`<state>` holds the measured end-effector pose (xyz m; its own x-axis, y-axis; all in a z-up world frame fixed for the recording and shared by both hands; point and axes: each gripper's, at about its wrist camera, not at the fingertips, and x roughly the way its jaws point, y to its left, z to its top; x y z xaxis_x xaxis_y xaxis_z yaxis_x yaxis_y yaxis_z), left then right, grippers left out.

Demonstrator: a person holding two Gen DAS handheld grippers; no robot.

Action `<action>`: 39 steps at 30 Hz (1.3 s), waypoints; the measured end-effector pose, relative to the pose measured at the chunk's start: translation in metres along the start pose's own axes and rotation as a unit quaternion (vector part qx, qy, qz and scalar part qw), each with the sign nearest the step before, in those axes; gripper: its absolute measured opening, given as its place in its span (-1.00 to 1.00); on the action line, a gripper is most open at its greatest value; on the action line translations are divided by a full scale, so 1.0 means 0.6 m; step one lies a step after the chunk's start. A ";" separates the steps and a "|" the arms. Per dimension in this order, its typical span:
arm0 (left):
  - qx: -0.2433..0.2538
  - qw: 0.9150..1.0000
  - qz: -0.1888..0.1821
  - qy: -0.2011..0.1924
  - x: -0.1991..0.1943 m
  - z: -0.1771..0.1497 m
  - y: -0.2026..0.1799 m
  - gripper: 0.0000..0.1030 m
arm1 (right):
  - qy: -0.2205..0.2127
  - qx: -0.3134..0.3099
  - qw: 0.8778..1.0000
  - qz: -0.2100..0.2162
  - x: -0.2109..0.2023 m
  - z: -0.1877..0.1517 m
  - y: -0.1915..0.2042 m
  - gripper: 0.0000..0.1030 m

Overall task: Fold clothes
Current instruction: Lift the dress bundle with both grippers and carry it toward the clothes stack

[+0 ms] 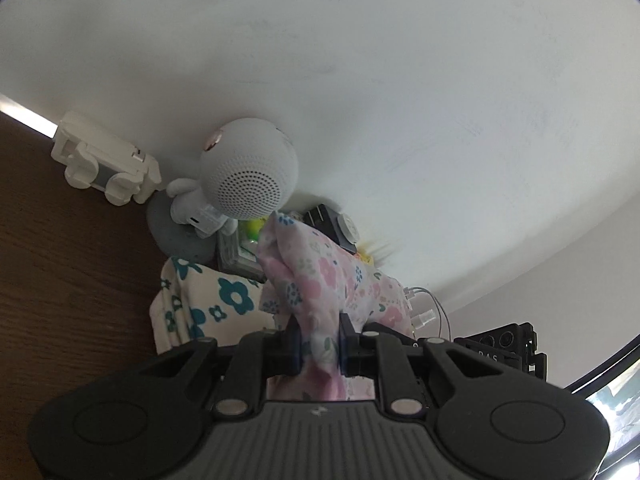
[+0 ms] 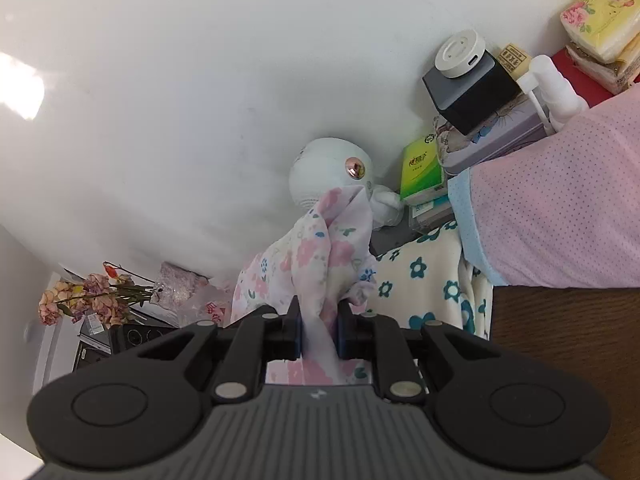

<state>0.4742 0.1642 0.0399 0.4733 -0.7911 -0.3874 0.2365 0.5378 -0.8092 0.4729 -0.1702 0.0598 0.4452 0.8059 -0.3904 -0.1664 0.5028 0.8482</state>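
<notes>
While gripped twice, one floral garment.

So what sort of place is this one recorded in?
Most likely a lived-in room at home, perhaps a bedroom: a brown wooden table against a white wall, crowded with a round white speaker figure, dried flowers and tissue packs, beside folded floral clothes.

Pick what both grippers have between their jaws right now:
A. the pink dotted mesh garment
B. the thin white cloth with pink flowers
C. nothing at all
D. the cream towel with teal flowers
B: the thin white cloth with pink flowers runs up out of the jaws of the left gripper and of the right gripper, pinched in both.
</notes>
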 end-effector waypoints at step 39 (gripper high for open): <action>0.209 0.953 0.161 -0.152 -0.002 -0.106 -0.072 -0.59 | -0.170 -0.328 0.906 -0.205 0.051 -0.101 0.051 -0.72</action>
<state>0.4092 0.1233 0.0475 0.7871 -0.4795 -0.3881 0.3257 0.8573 -0.3988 0.4282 -0.1114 0.0519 0.8152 0.4222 -0.3964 -0.3635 0.9059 0.2173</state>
